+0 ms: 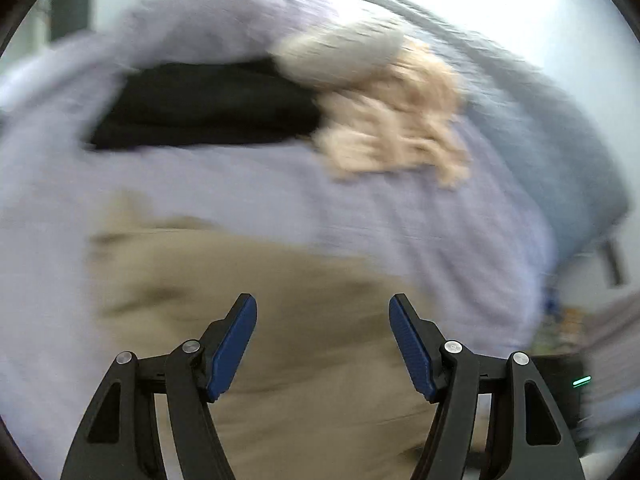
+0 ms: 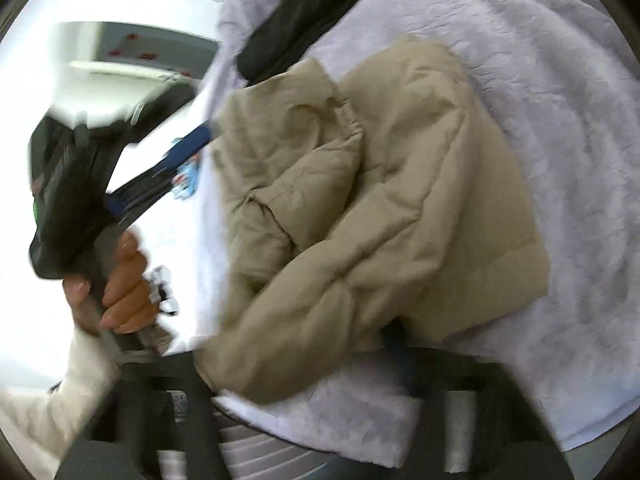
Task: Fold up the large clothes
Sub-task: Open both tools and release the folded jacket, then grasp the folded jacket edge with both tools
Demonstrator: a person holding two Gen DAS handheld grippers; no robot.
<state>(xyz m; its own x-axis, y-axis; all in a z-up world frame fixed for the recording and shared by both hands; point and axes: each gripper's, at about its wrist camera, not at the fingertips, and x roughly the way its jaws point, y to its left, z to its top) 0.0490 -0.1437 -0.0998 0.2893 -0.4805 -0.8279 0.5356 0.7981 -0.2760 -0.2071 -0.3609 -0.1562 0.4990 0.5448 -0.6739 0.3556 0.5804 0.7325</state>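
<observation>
Beige puffer jacket (image 2: 384, 208) lying half-folded mid-bed, sleeves crossed over its front. Left hand-held gripper (image 1: 322, 346) hovering above it, jaws wide, holding nothing. Right hand-held gripper blurred, grip unreadable. Best to pinch the hem squarely, then fold toward the collar.

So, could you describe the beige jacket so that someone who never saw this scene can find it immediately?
Look at the large lavender blanket that covers the surface. On it lie three clothes: a black garment and a fluffy cream one at the far side, and the beige jacket nearest the camera. It is the puffy, quilted one, partly folded, with a sleeve lying across its body.
</observation>
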